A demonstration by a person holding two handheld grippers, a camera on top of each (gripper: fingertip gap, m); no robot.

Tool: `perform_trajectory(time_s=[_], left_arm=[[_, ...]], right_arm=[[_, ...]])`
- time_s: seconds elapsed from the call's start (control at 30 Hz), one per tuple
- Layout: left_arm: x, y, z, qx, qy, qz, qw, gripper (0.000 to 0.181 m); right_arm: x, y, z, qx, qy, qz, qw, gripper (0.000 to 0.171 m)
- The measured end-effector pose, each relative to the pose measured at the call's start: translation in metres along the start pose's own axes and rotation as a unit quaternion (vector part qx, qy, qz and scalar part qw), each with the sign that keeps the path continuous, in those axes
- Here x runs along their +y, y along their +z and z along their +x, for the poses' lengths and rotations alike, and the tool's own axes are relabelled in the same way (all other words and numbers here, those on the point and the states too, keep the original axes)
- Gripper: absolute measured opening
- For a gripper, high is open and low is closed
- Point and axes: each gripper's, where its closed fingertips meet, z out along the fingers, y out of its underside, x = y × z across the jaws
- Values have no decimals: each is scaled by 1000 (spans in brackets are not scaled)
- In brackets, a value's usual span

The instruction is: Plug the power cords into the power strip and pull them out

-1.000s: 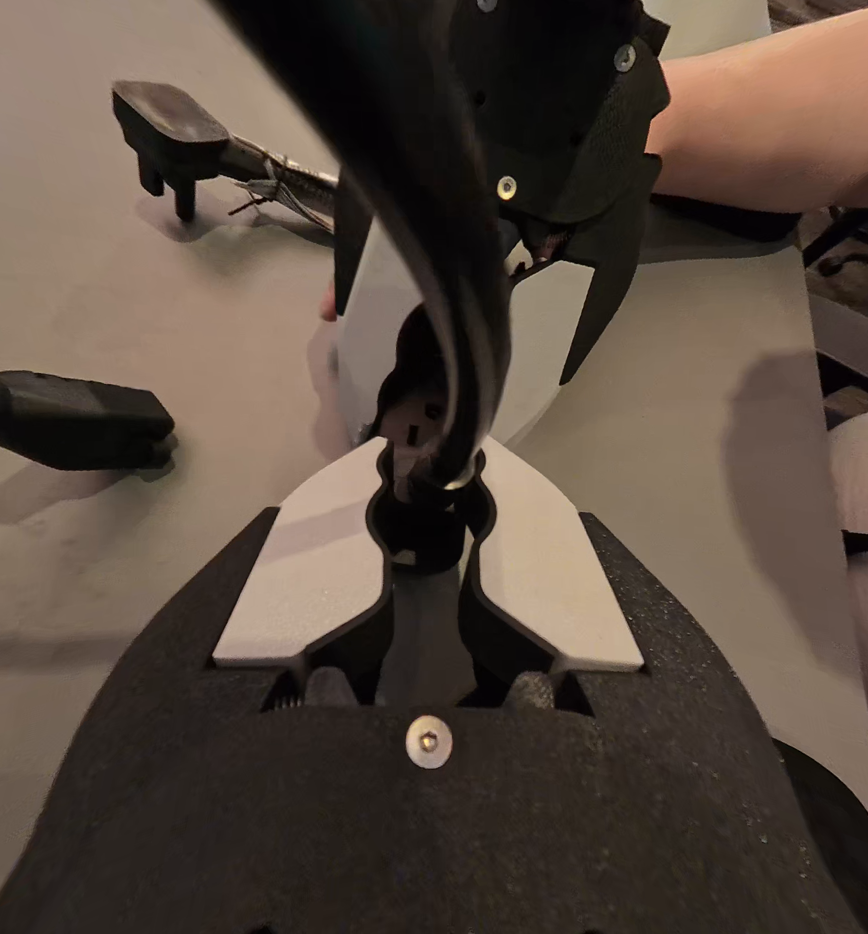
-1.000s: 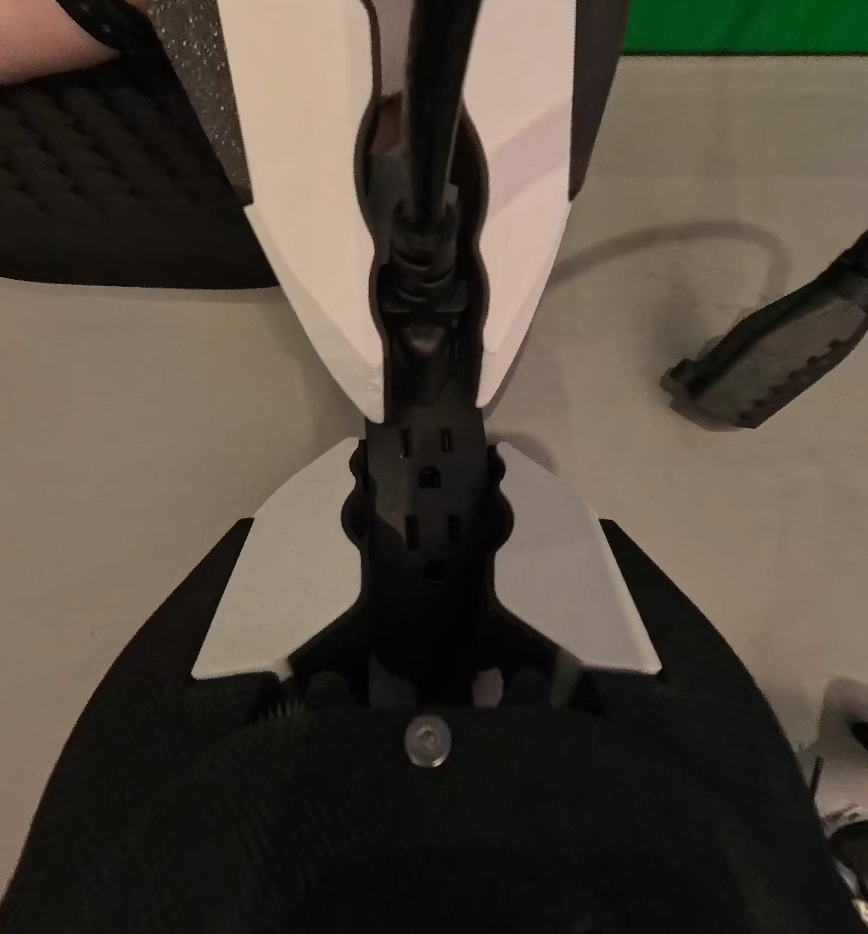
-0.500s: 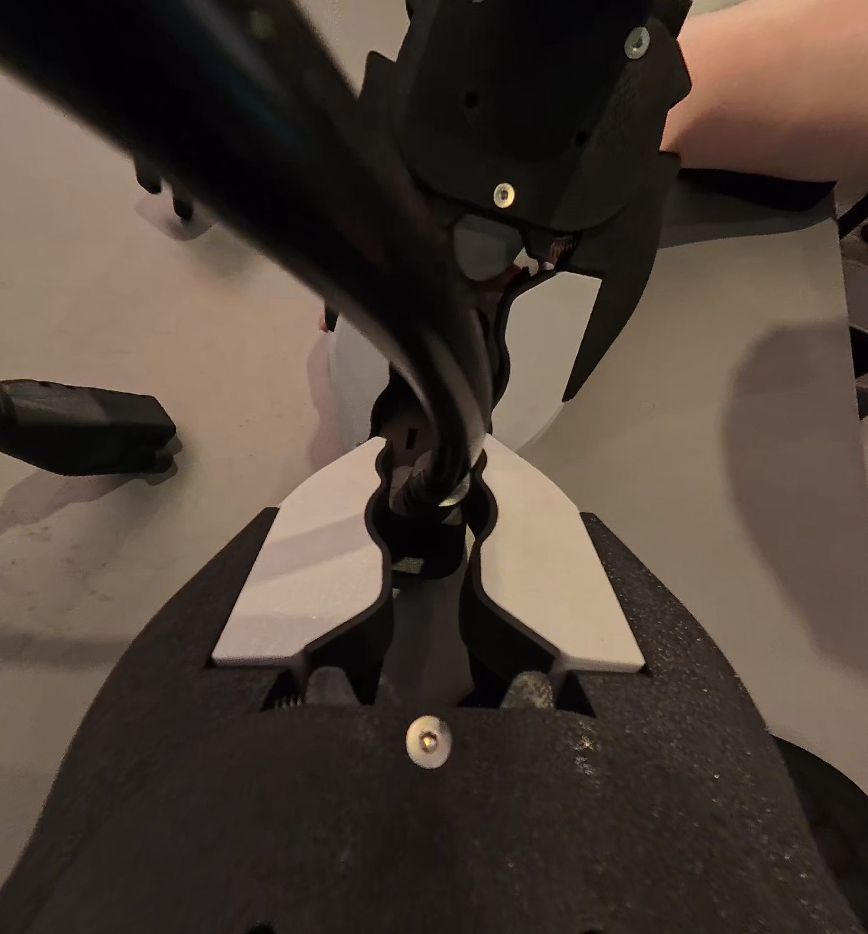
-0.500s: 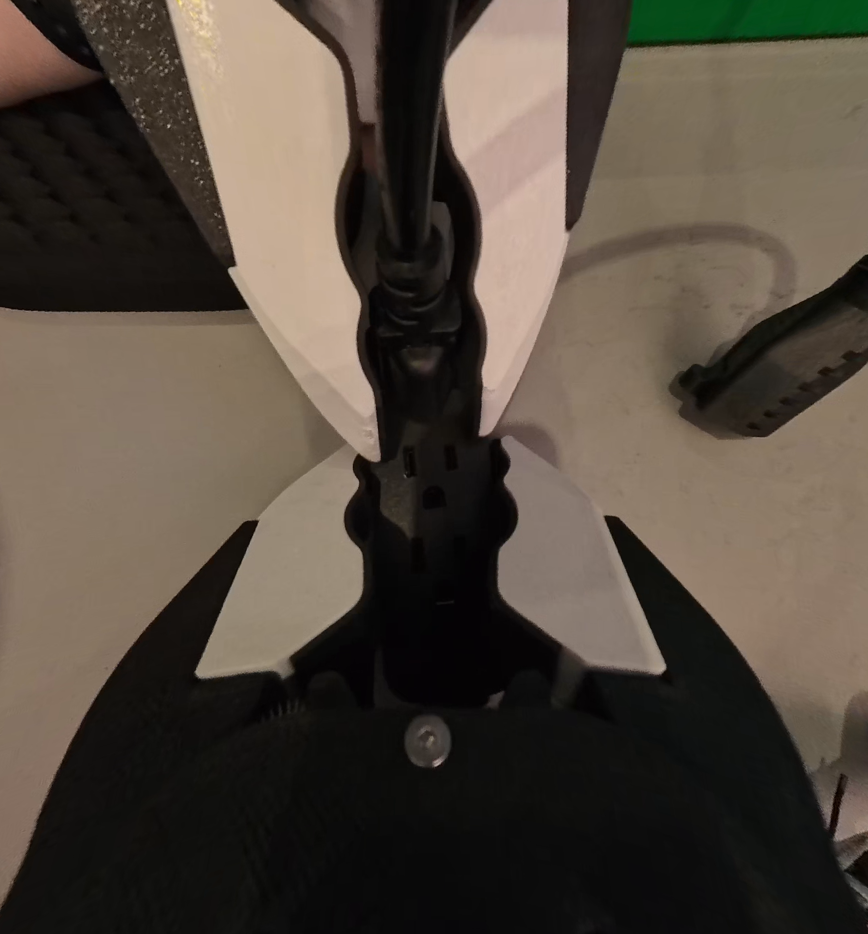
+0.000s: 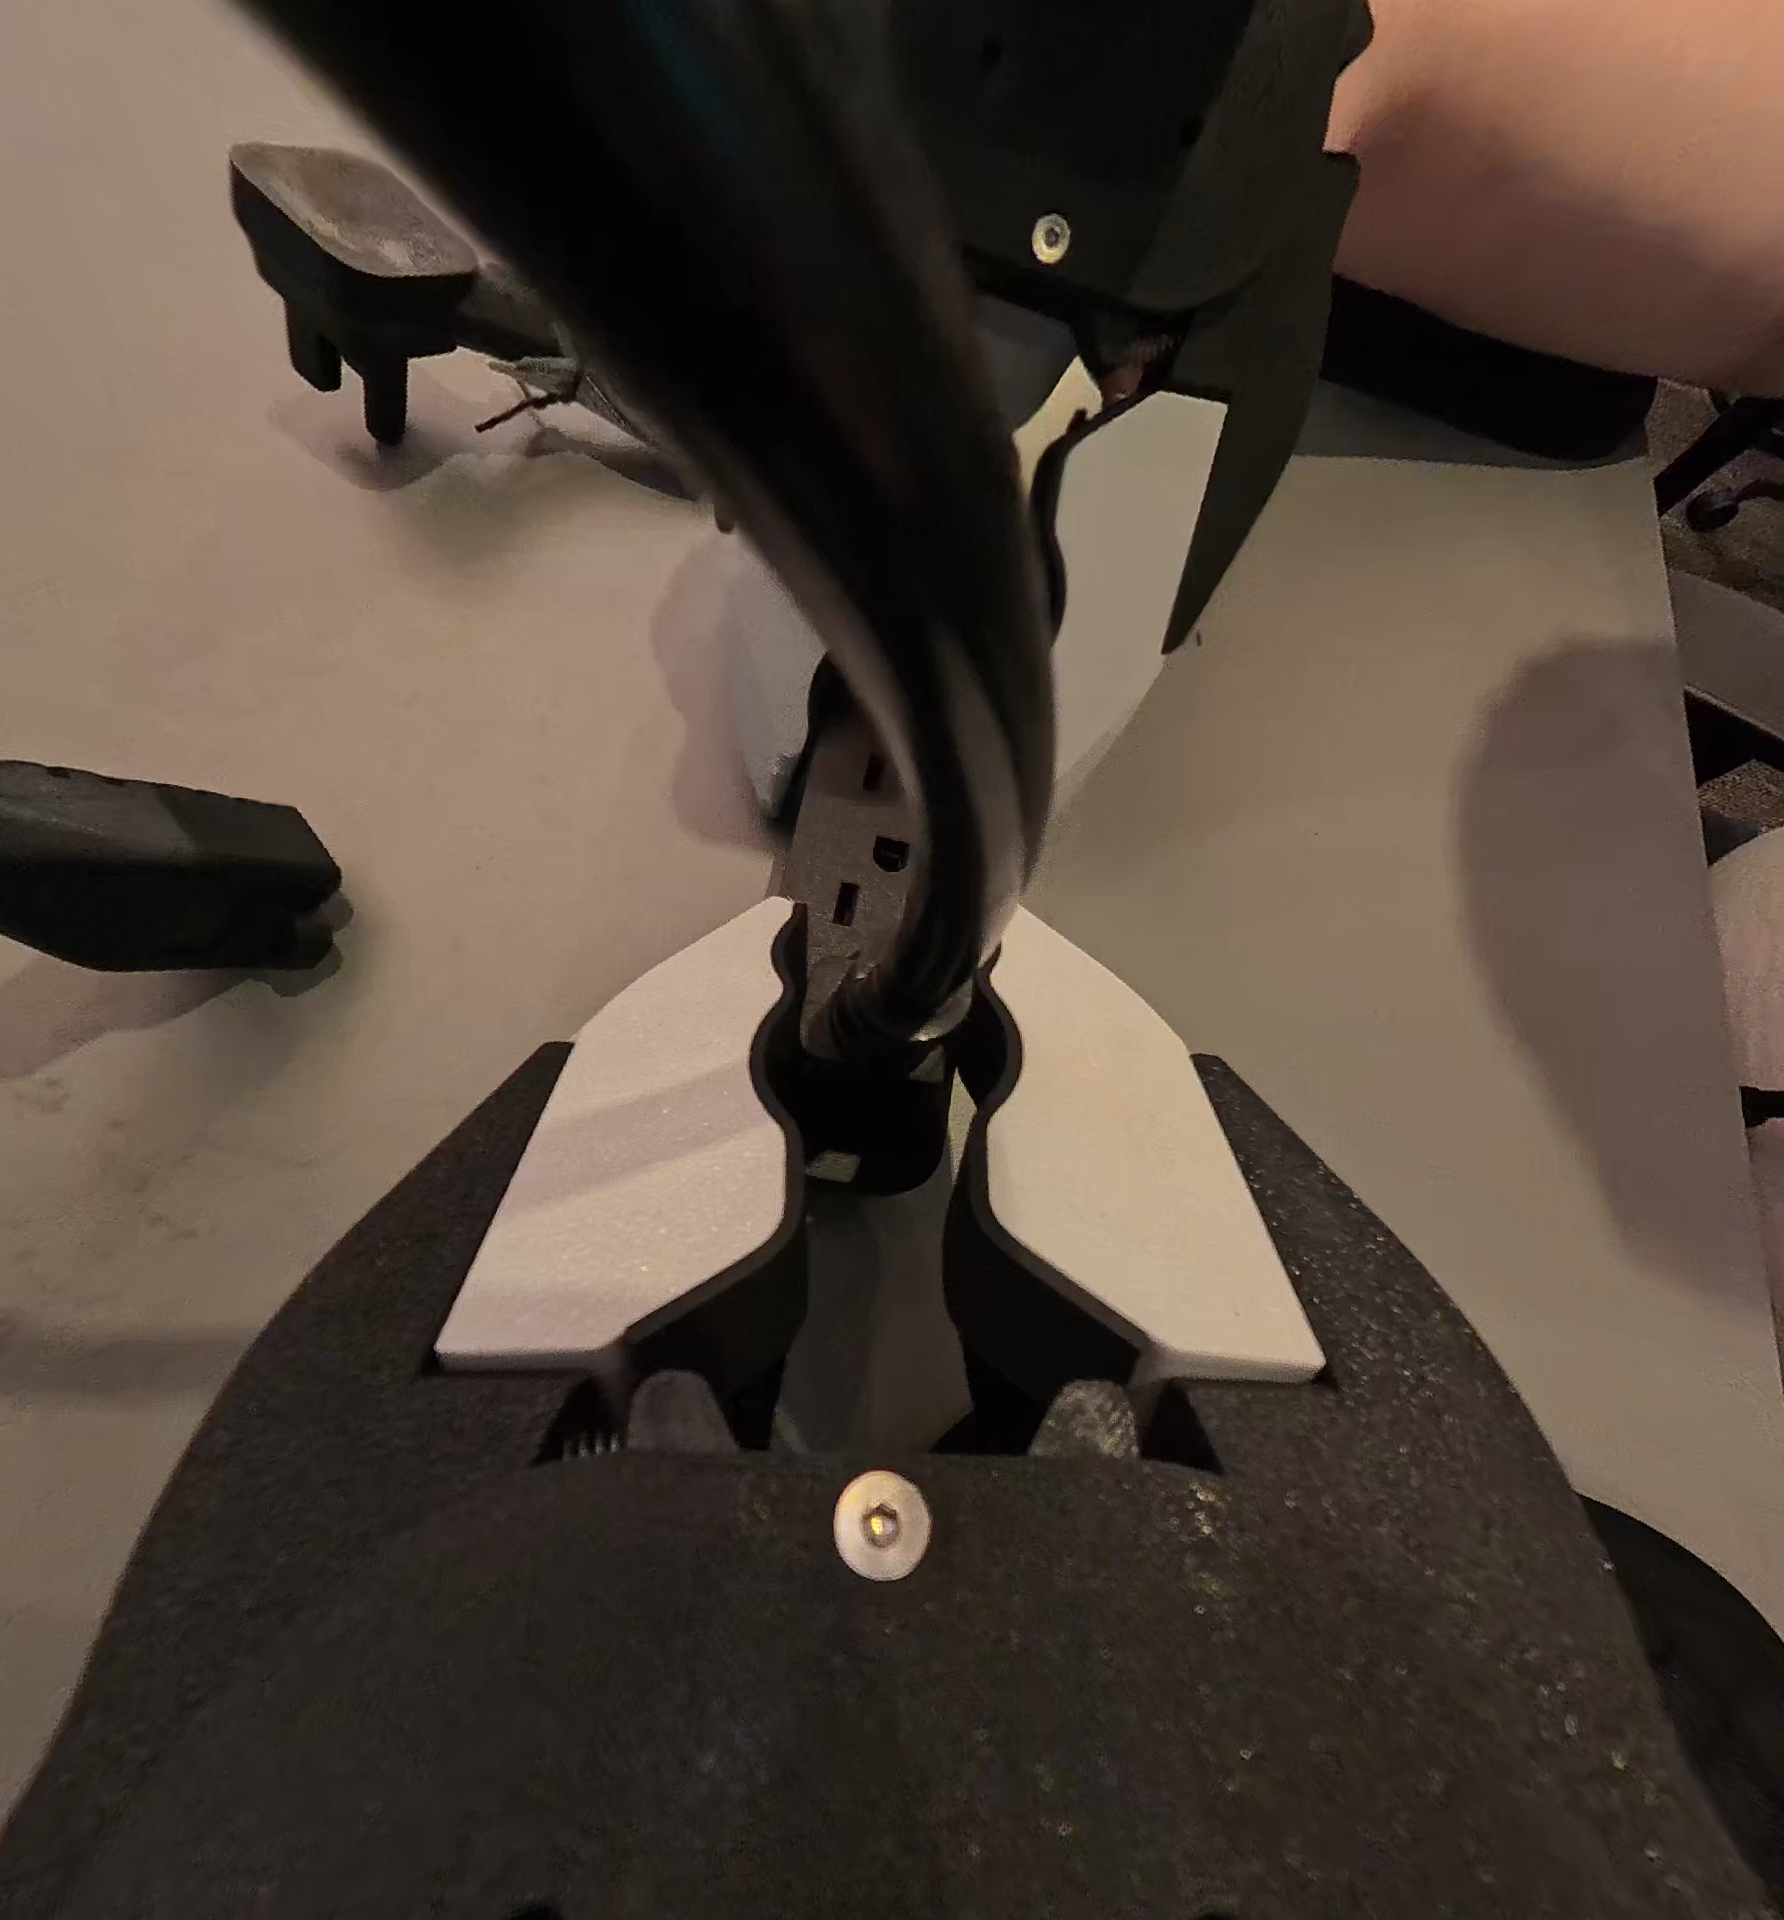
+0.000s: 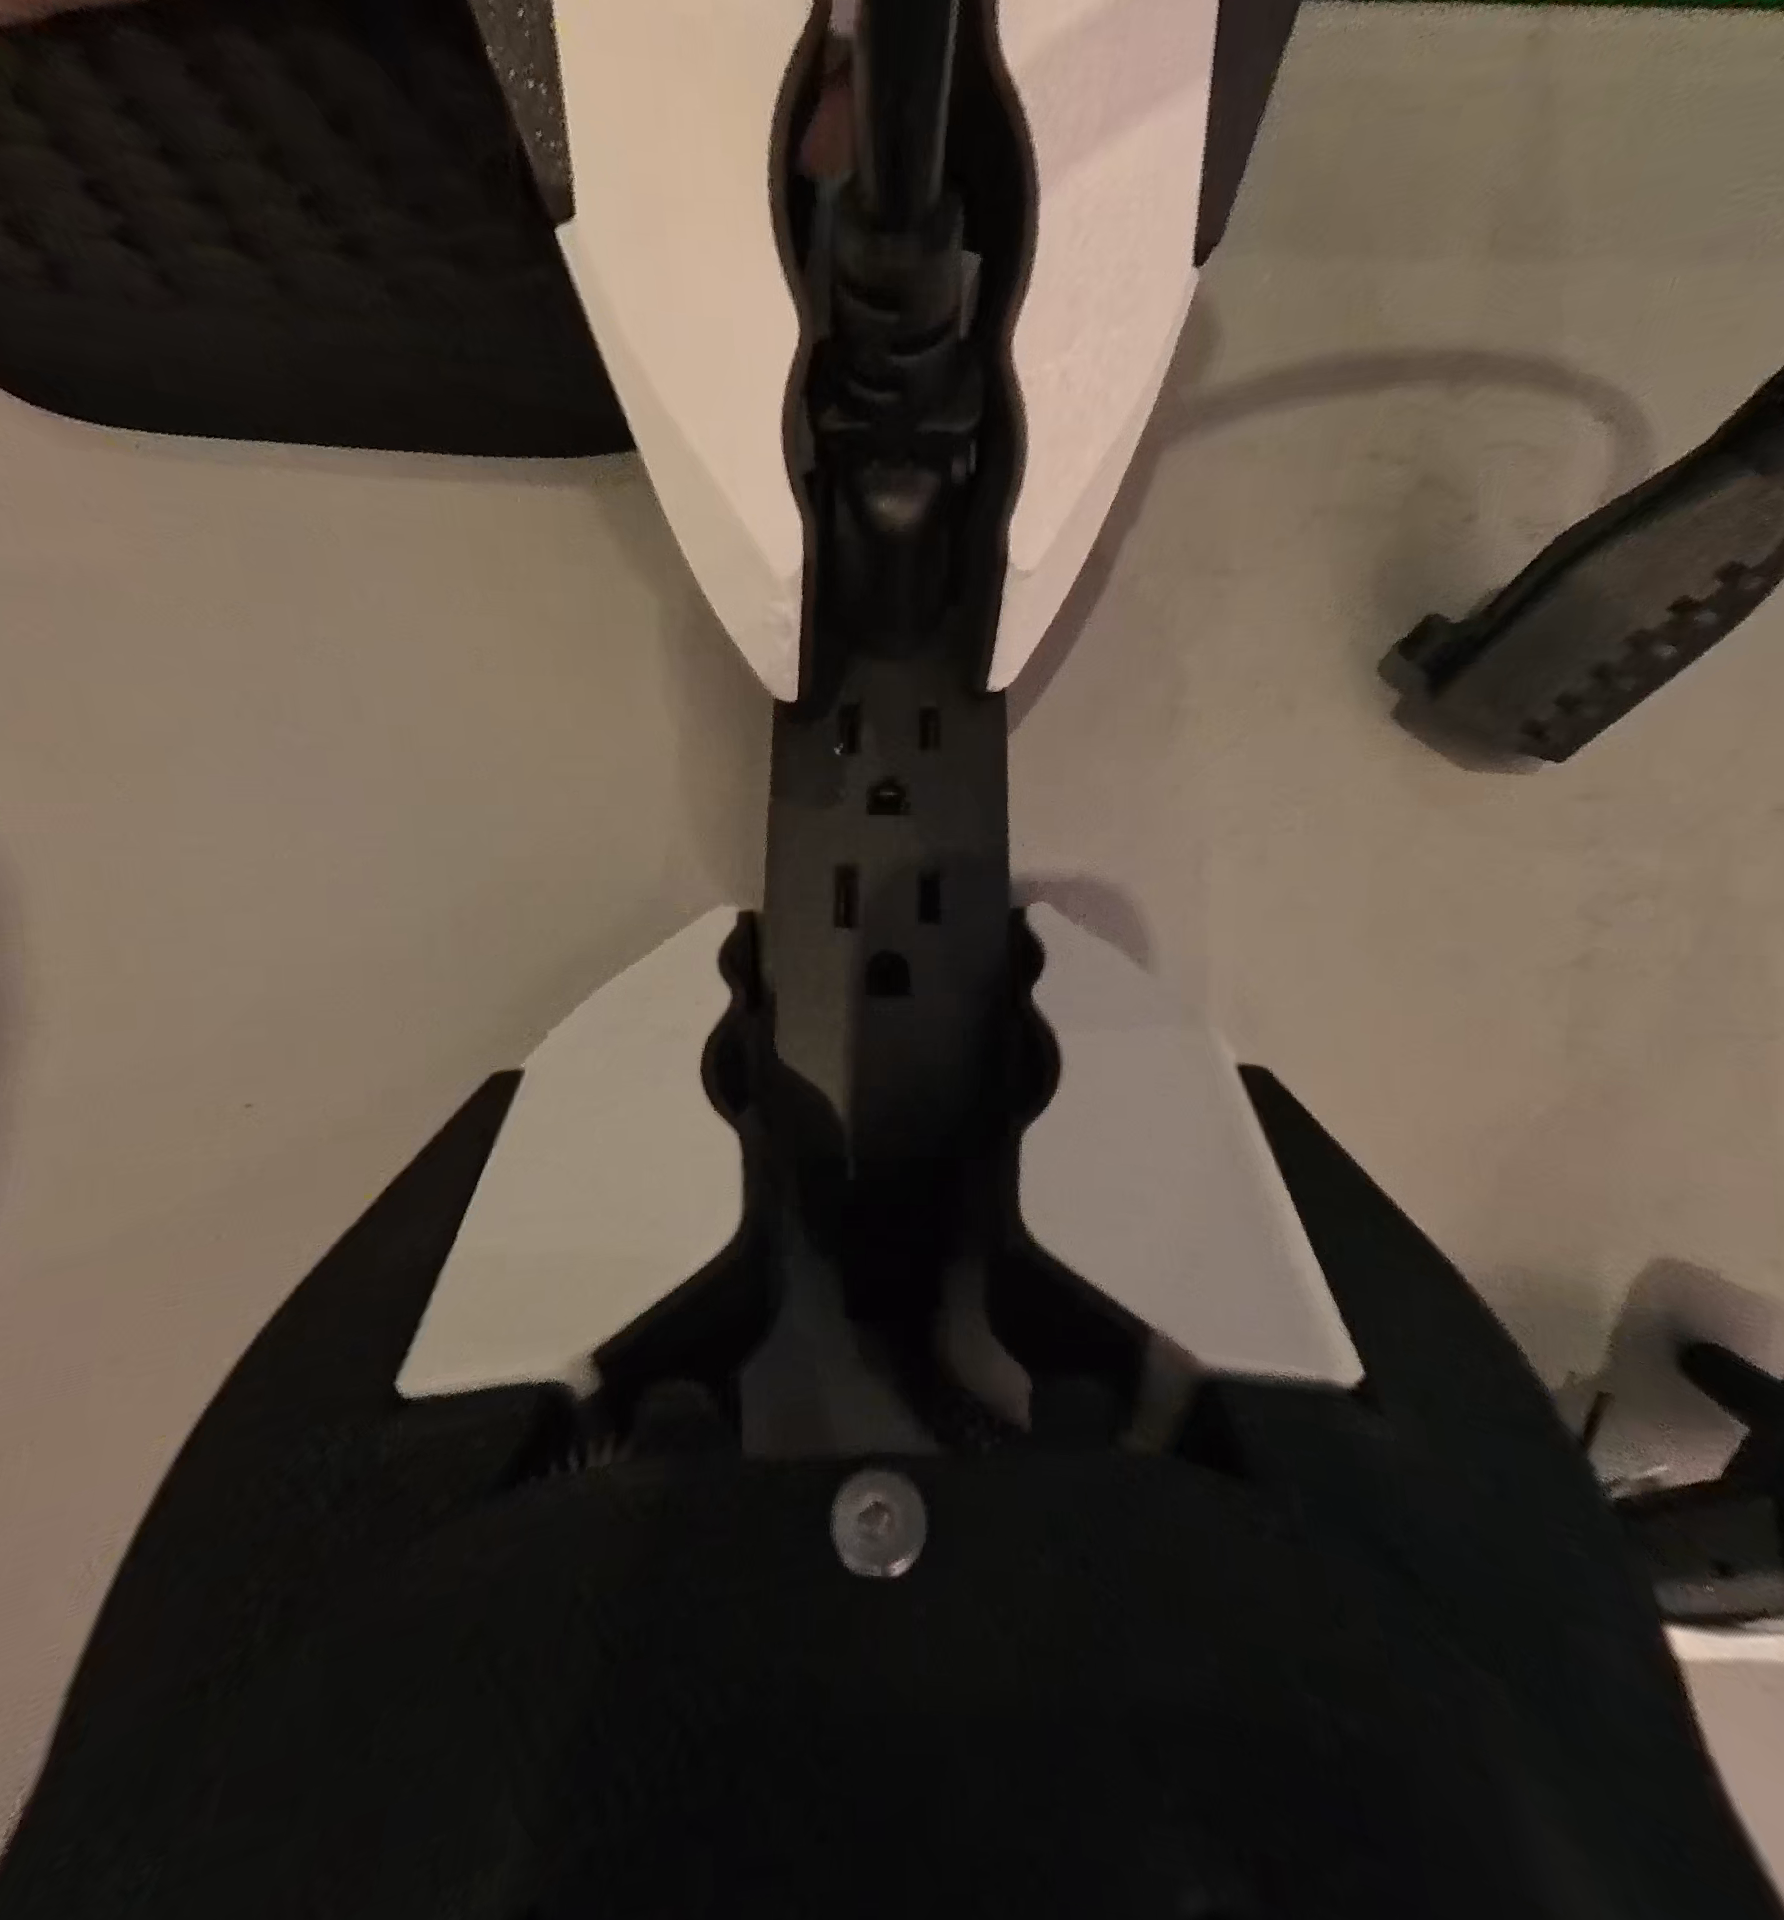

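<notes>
In the right wrist view my right gripper (image 6: 883,914) is shut on the sides of a black power strip (image 6: 888,831), which runs straight ahead with two empty sockets showing. At its far end my left gripper (image 6: 893,675) is shut on a black plug (image 6: 893,343) whose cord rises out of frame. In the left wrist view my left gripper (image 5: 893,925) clamps that plug (image 5: 888,1018). Its thick cord (image 5: 815,416) arcs up over the camera. The strip's socket face (image 5: 846,831) shows just beyond. I cannot tell whether the plug is fully seated.
A loose black plug (image 5: 348,239) with a frayed cable and a black connector (image 5: 140,862) lie on the pale table to the left; both also show in the right wrist view, the plug (image 6: 1750,1455) and the connector (image 6: 1594,623). A person's forearm (image 5: 1594,208) holds the right gripper. The table edge (image 5: 1677,727) runs along the right. Tip to tip, the grippers are about 4 cm apart.
The two grippers have drawn apart along the strip. More of the socket face now shows between them. Both stay shut.
</notes>
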Motion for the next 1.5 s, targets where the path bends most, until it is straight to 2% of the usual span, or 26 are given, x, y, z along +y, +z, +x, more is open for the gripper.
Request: perform_trajectory(time_s=[0.17,0.53,0.7,0.93,1.2,1.5], left_arm=[[0,0,-1,1,-4,2,1000,27],[-1,-1,-4,-5,-15,6,1000,27],[-1,-2,-10,-63,14,-36,997,27],[-4,-1,-14,-106,24,-54,993,26],[0,-4,-13,-44,-67,-7,997,26],[-12,-8,-15,-61,-66,14,996,24]], right_arm=[[-2,0,0,-20,34,1,999,46],[-4,5,4,32,39,2,999,46],[-4,5,5,36,44,-4,998,47],[-4,5,6,40,42,-20,998,46],[-3,5,6,35,43,-3,998,47],[-6,5,6,25,61,-1,998,47]])
